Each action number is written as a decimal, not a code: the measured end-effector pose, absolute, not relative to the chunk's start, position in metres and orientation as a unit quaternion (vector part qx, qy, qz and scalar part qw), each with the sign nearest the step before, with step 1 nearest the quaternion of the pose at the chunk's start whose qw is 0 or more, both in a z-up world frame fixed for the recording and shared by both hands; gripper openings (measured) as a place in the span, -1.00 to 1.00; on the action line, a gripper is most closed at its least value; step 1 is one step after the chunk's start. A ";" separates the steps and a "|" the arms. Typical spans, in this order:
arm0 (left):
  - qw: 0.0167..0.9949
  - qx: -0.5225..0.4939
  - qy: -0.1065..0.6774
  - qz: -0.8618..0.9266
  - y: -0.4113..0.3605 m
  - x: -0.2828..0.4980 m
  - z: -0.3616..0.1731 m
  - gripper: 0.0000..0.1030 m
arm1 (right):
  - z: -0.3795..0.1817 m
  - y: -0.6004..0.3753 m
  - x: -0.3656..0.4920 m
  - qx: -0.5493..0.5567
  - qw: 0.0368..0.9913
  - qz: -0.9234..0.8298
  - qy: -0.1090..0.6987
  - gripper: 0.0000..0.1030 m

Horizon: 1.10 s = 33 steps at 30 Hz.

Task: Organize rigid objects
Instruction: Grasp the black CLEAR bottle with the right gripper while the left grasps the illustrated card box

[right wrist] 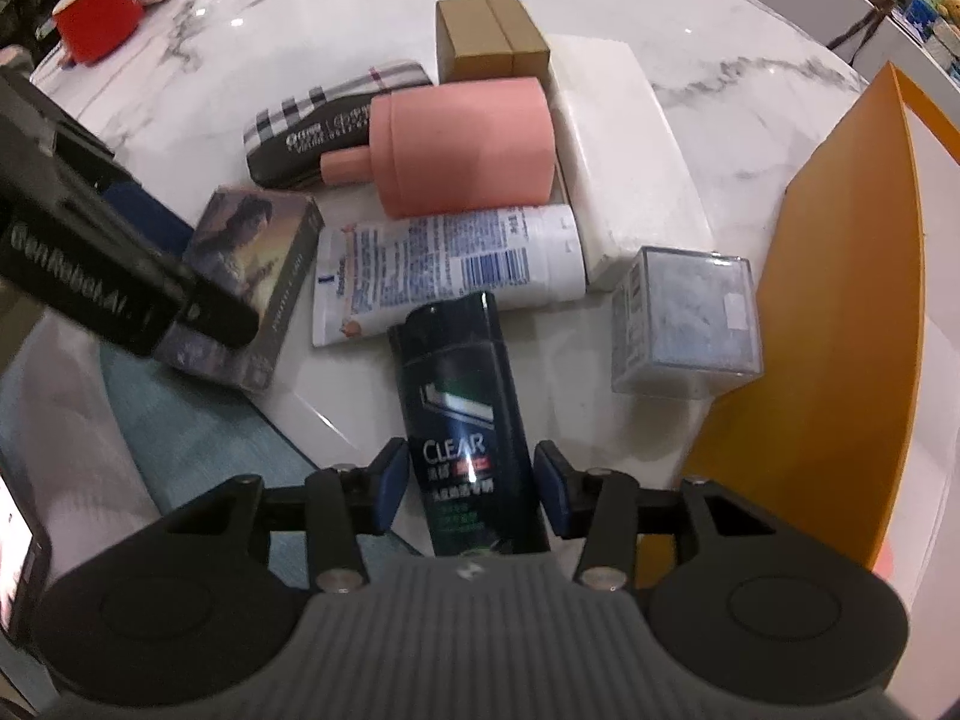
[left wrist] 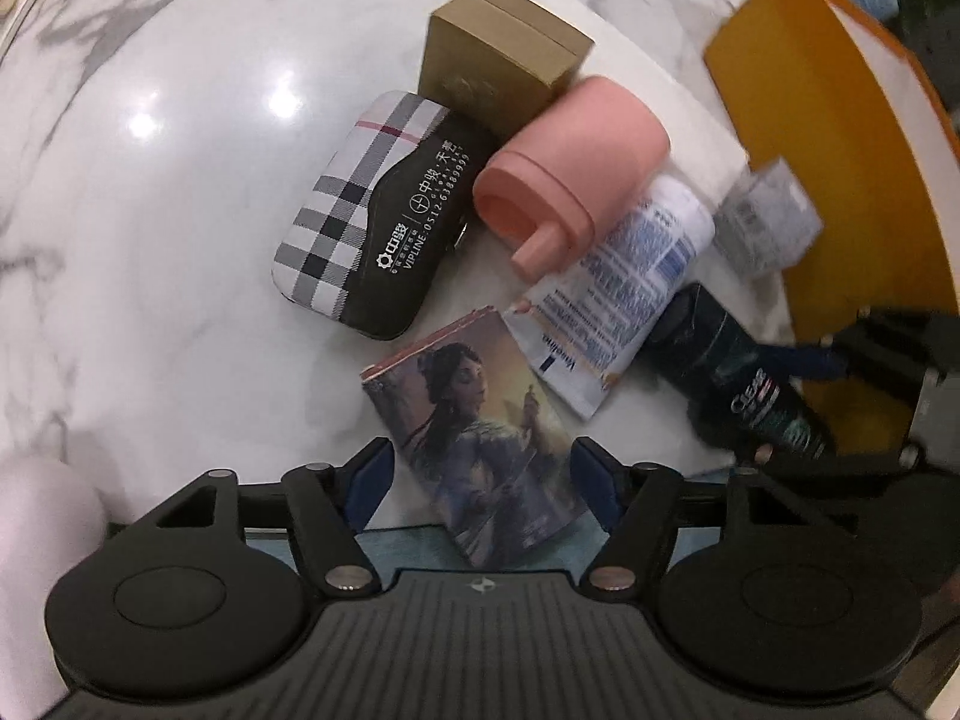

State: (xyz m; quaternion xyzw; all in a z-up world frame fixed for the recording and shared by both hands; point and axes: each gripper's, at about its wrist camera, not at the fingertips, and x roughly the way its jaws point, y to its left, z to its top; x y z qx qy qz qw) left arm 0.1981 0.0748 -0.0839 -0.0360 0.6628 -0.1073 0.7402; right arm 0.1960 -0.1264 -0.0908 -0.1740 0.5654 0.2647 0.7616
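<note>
Where the white marble table (right wrist: 720,42) gleams under ceiling lights, the left gripper (left wrist: 477,483) brackets a picture box (left wrist: 480,438) and the right gripper (right wrist: 471,489) a CLEAR bottle (right wrist: 465,408), fingers spread, near an orange tray (right wrist: 840,312); a red cup (right wrist: 96,15) stands far off.

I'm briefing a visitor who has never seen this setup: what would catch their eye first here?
Probably the pink container lying on its side mid-pile on the marble table. Next, the dark CLEAR bottle between the open right tongs, and the illustrated box between the open left tongs.
</note>
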 end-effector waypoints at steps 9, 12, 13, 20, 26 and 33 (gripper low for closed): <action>0.756 -0.059 0.648 -0.069 0.078 0.201 -0.093 0.62 | -0.096 -0.127 0.194 -0.174 0.761 0.268 0.565 -0.07; 0.757 -0.059 0.646 -0.080 0.079 0.198 -0.093 0.56 | -0.096 -0.127 0.194 -0.172 0.762 0.268 0.564 -0.07; 0.758 -0.057 0.645 -0.082 0.079 0.197 -0.093 0.55 | -0.096 -0.127 0.194 -0.172 0.762 0.268 0.564 -0.06; 0.770 -0.037 0.629 -0.103 0.076 0.187 -0.090 0.53 | -0.097 -0.128 0.191 -0.165 0.769 0.268 0.557 -0.08; 0.763 0.007 0.634 -0.129 0.073 0.189 -0.087 0.48 | -0.096 -0.130 0.192 -0.148 0.766 0.271 0.564 -0.07; 0.782 -0.011 0.619 -0.071 0.067 0.183 -0.092 0.51 | -0.095 -0.129 0.191 -0.144 0.779 0.262 0.551 -0.09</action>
